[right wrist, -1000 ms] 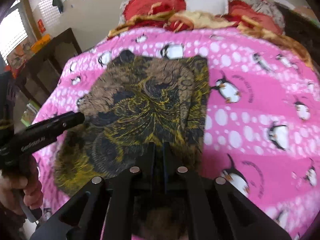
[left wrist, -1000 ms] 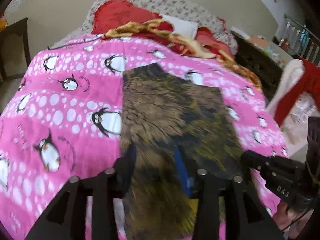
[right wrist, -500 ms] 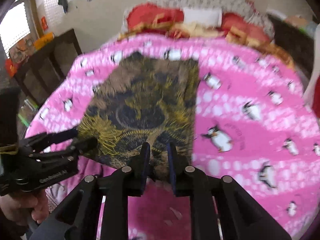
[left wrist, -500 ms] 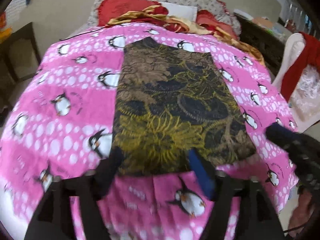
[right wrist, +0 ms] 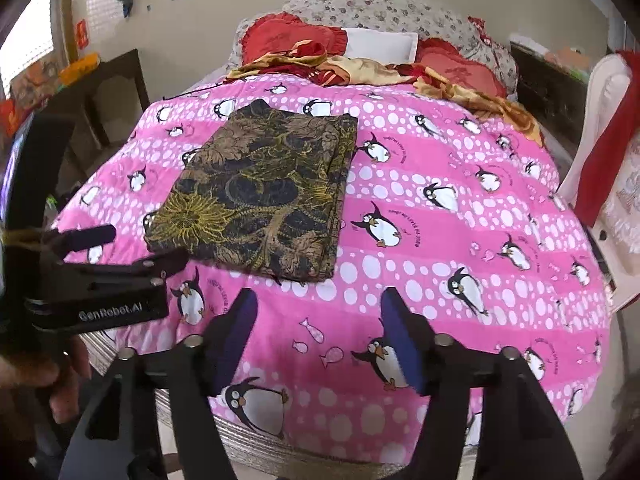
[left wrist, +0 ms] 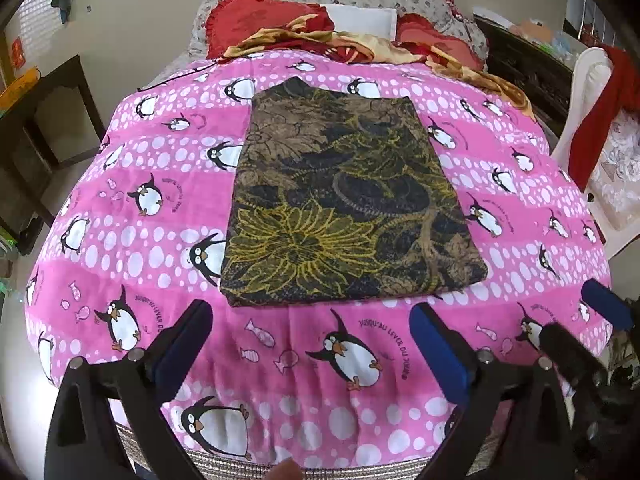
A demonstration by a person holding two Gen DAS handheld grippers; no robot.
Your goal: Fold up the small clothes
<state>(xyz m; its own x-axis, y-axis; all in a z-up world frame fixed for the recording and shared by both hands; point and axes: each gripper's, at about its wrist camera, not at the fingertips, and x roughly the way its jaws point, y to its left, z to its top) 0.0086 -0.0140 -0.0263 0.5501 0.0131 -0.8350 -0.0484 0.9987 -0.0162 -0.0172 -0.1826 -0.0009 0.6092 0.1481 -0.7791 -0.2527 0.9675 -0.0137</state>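
**Even daylight, heavy fisheye bend**

Soft, even daylight fills both wrist views, and the pink blanket (left wrist: 520, 208) reads bright and saturated with no hard shadows. In the right wrist view a window (right wrist: 38, 36) at upper left is blown out to white, the likeliest source of the light. The patterned cloth (left wrist: 344, 208) lies in sharp focus, free of motion blur. Fisheye distortion bulges the bed into a dome and bends the walls; the corners fall into black vignette. A near hand (right wrist: 36, 376) at lower left is soft and dim.
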